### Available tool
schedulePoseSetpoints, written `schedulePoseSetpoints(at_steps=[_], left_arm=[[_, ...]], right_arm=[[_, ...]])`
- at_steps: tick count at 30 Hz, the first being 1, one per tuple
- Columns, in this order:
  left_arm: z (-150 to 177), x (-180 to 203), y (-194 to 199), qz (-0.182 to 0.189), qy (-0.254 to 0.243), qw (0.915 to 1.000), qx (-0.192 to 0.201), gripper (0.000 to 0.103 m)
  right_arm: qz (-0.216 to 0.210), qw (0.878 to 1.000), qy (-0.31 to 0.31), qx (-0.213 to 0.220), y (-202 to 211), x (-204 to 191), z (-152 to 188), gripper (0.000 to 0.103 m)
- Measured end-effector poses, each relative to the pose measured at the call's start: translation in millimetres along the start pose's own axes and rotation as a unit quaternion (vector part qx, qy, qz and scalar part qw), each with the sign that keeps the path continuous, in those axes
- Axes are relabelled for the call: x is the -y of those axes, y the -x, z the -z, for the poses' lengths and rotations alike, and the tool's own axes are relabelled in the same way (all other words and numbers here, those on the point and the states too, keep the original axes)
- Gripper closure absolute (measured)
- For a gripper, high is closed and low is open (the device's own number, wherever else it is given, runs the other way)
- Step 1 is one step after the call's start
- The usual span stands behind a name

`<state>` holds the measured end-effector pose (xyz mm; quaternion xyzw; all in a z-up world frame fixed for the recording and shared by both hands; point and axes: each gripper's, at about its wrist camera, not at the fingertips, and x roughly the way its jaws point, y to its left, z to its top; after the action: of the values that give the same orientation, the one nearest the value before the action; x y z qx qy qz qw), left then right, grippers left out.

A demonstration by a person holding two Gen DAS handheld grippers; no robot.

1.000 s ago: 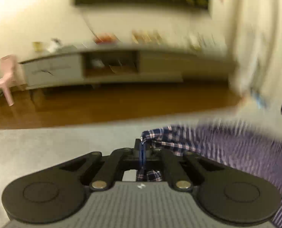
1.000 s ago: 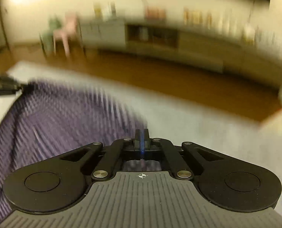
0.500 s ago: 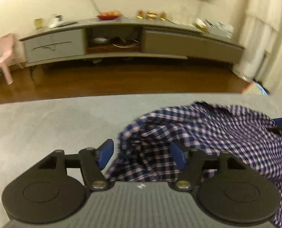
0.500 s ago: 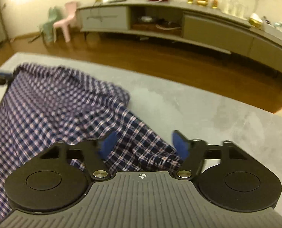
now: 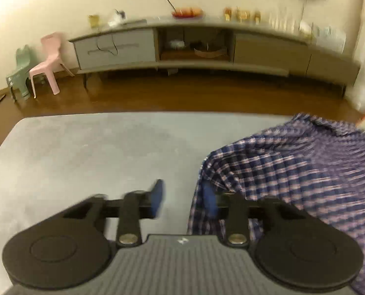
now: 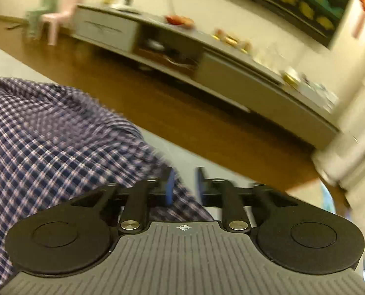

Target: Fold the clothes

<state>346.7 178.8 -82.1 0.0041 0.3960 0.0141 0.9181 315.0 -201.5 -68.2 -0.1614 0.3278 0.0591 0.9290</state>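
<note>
The checked shirt (image 5: 300, 172) lies in a loose heap on the grey surface (image 5: 96, 152), near its far edge, blue and pink, wrinkled. No neat fold shows yet; most of the folding remains. The left tool (image 5: 182, 198) and right tool (image 6: 183, 184) are both closing, gripping nothing; cloth drapes beside them.

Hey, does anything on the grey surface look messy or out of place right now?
Only the plaid shirt: it lies bunched and rumpled on the grey surface, not flat or folded, with its far edge at the surface's far edge. Nothing looks spilled or damaged.
</note>
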Motion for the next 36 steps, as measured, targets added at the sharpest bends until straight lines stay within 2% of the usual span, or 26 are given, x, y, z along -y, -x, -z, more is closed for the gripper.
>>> schedulePoseSetpoints(at_steps=[1,2,4,7,9,10,11,13,15,16,17,18,19,20,22,25,30,31,32,33,36], left_arm=[[9,-6,21,0.015,0.007,0.9997,0.016,0.039],[21,-11,44,0.034,0.008,0.999,0.027,0.034],[50,-8,81,0.071,-0.004,0.9974,0.012,0.03],[98,2,131,0.111,-0.037,0.9928,-0.025,0.029],[131,13,165,0.143,-0.049,0.9879,-0.037,0.029],[148,19,182,0.159,-0.055,0.9849,-0.044,0.025],[163,22,200,0.185,-0.056,0.9802,-0.045,0.017],[191,38,218,0.209,-0.064,0.9743,-0.054,0.011],[213,52,221,0.182,-0.093,0.9772,-0.06,0.013],[223,55,220,0.159,-0.105,0.98,-0.057,0.025],[230,58,218,0.137,-0.118,0.982,-0.055,0.041],[232,53,216,0.133,-0.11,0.9833,-0.058,0.048],[233,49,214,0.128,-0.103,0.9845,-0.061,0.061],[234,44,212,0.124,-0.095,0.9856,-0.064,0.068],[232,26,217,0.125,-0.069,0.9878,-0.062,0.072],[228,9,229,0.128,-0.048,0.9893,-0.051,0.072],[230,3,224,0.118,-0.03,0.9911,-0.054,0.071],[230,1,223,0.116,-0.026,0.9914,-0.055,0.074],[230,0,218,0.12,-0.02,0.9907,-0.062,0.085],[226,0,215,0.12,-0.014,0.9904,-0.066,0.091],[198,-26,216,0.097,0.025,0.9939,-0.046,0.096]], right_arm=[[-0.008,0.999,-0.042,0.003,16,9,8,0.069],[-0.016,0.996,-0.083,0.005,32,18,17,0.061],[-0.069,0.985,-0.157,-0.004,75,34,46,0.051],[-0.115,0.976,-0.182,-0.039,146,42,107,0.048],[-0.125,0.973,-0.19,-0.042,191,36,148,0.036],[-0.134,0.97,-0.199,-0.045,208,29,166,0.029],[-0.142,0.966,-0.209,-0.049,226,22,184,0.023],[-0.144,0.963,-0.218,-0.063,243,13,211,0.022],[-0.144,0.964,-0.207,-0.083,249,-4,229,0.024],[-0.143,0.965,-0.199,-0.092,250,-12,234,0.035],[-0.135,0.97,-0.174,-0.103,243,-28,234,0.057],[-0.126,0.974,-0.149,-0.114,240,-35,233,0.07],[-0.117,0.977,-0.125,-0.124,237,-42,233,0.086],[-0.118,0.978,-0.118,-0.126,236,-43,233,0.088],[-0.105,0.982,-0.106,-0.117,243,-41,233,0.092],[-0.078,0.985,-0.119,-0.094,253,-29,233,0.093],[-0.048,0.986,-0.136,-0.084,252,-16,231,0.093],[-0.042,0.986,-0.139,-0.082,252,-13,231,0.093],[-0.039,0.987,-0.135,-0.081,252,-14,230,0.093],[-0.04,0.987,-0.131,-0.083,252,-15,229,0.093],[-0.019,0.992,-0.1,-0.069,252,-13,221,0.094]])
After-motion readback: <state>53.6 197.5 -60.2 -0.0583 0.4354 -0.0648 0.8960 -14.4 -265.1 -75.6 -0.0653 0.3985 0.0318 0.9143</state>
